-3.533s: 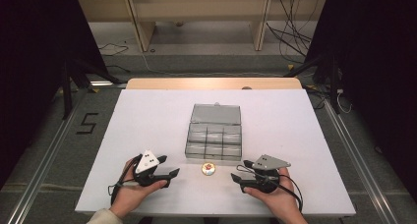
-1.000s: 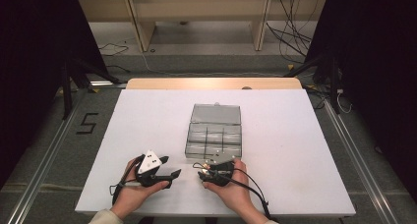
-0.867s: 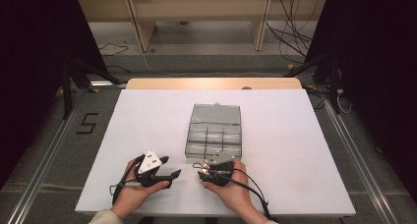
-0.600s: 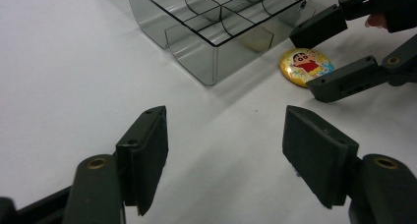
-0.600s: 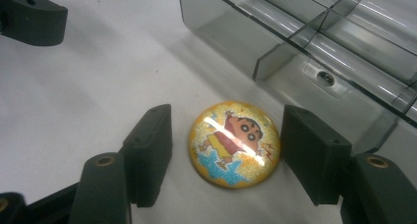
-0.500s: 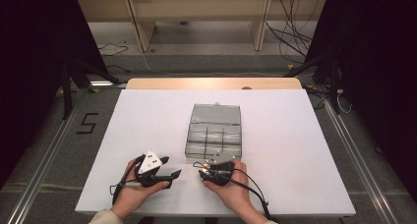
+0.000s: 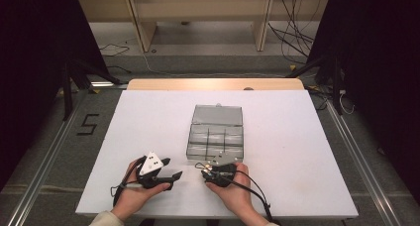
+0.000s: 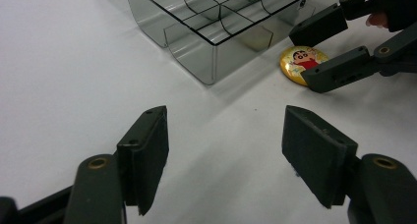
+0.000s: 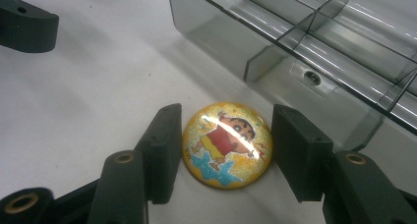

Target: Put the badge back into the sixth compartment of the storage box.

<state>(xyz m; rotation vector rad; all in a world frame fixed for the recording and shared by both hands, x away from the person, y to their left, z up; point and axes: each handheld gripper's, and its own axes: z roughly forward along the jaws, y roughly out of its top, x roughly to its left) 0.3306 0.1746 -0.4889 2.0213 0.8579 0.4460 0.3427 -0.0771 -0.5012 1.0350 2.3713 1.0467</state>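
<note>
A round yellow badge (image 9: 226, 145) with a cartoon figure lies flat on the white table just in front of a clear grey compartment box (image 9: 295, 52). My right gripper (image 9: 227, 111) straddles the badge. Its jaws have just been closing and the pads stand close against the rim on both sides, while the badge still rests on the table. From the left gripper view the badge (image 8: 302, 62) sits between the right gripper's (image 8: 301, 57) jaw tips. My left gripper (image 8: 226, 118) is open over bare table, with nothing between its pads.
The box (image 7: 216, 137) has several empty compartments, and its lid lies open on the far side. Both hands rest near the table's front edge (image 7: 218, 215), left gripper (image 7: 173, 168) beside right gripper (image 7: 210, 169). White tabletop stretches to either side.
Since the earliest frame my right hand has moved left, from the front right to the badge in front of the box, and now covers it in the high view. The left hand has stayed put.
</note>
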